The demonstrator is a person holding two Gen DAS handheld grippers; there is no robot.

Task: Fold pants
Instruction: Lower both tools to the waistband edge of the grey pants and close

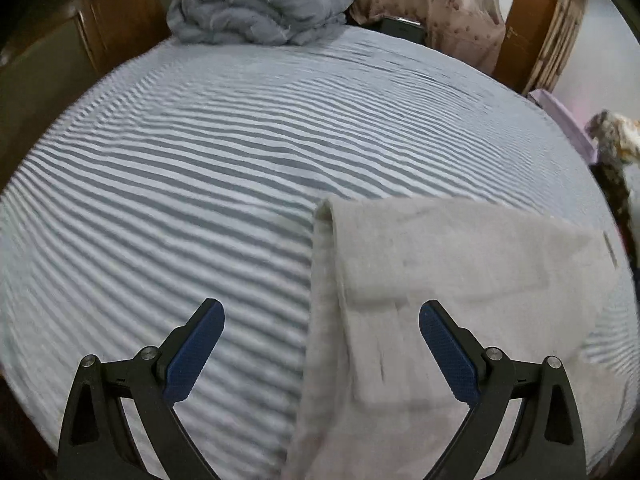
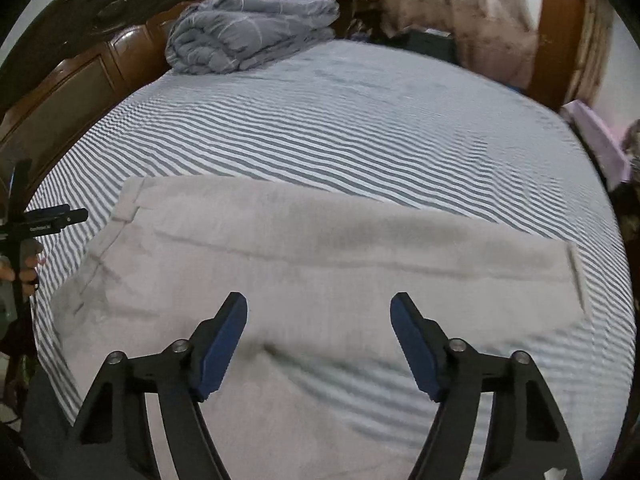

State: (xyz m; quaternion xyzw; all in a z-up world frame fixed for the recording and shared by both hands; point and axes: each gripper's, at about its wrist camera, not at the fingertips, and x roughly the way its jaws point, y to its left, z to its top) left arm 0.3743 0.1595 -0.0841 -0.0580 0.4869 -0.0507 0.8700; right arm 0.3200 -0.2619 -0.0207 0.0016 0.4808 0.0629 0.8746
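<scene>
A wide bed (image 2: 360,120) with a grey-and-white striped sheet fills the room in front of me, its dark wooden headboard (image 2: 80,68) off to the left and a bundled grey quilt (image 2: 248,36) piled at the far end. On the near part of the sheet lie the pants (image 2: 320,248), pale grey, spread flat and, as far as I can judge, already doubled once, one leg on the other. Their long axis runs side to side across the bed: the end with a turned-back corner sits toward the left, the other, with a narrow upright seam, toward the right.

That sideways lie is what the next fold turns on. I judge one end has to be carried over to the other along that axis, so each hand wants a short edge.

The right gripper (image 2: 319,340) hangs over the middle of the cloth, nearer the garment than its partner; cloth lies beneath and ahead of it. Its jaws stand partly apart, with nothing between the blue pads; they are clear of the fabric.

The left gripper (image 1: 321,344) hovers at the pants' left end, straddling the folded edge: one finger over bare stripes, the other over cloth. Its jaws gape wide and hold nothing. From the right-hand camera the same tool shows at the far left, a person's hand (image 2: 24,268) round its handle.
</scene>
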